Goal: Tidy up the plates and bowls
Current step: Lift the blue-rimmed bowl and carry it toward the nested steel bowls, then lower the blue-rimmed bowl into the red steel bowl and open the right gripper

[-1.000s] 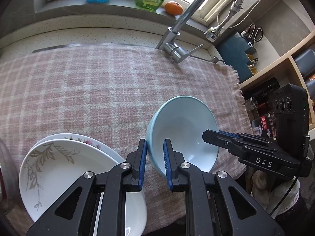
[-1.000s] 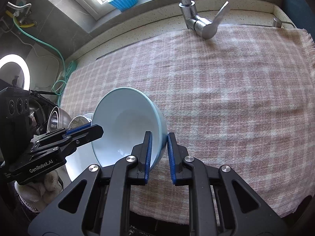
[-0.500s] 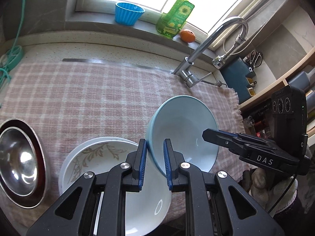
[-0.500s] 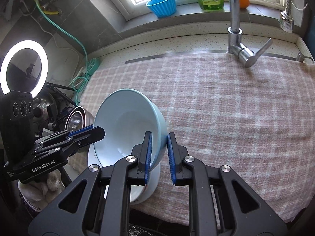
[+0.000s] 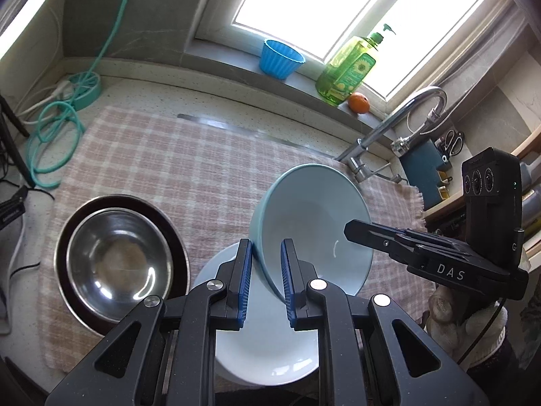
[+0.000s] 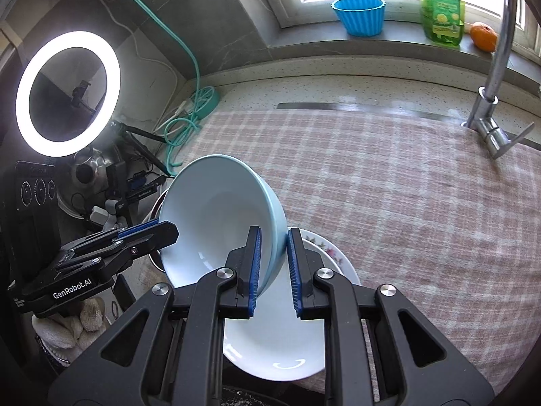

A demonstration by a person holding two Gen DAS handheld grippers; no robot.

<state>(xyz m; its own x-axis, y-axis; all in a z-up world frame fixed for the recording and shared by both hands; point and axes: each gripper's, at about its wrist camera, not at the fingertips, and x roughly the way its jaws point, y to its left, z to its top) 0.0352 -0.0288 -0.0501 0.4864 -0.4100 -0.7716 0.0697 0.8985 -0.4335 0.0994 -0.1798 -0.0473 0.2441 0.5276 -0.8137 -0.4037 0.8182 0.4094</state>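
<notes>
Left claw (image 5: 265,267) and right claw (image 6: 274,257) — each clamped on opposite rims of one pale blue bowl (image 5: 311,223), held tilted in the air between them; directly beneath lies the white plate stack (image 6: 280,348) on the checked cloth (image 6: 422,203) covering the surface. Nested steel bowls (image 5: 118,260) sit just beside the stack on the left claw's side — the likelier destination, nearer the left hand.

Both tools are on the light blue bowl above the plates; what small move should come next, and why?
Probably lower it. The light blue bowl is gripped at opposite rims by the left tool and right tool, tilted, above the white plates.
</notes>
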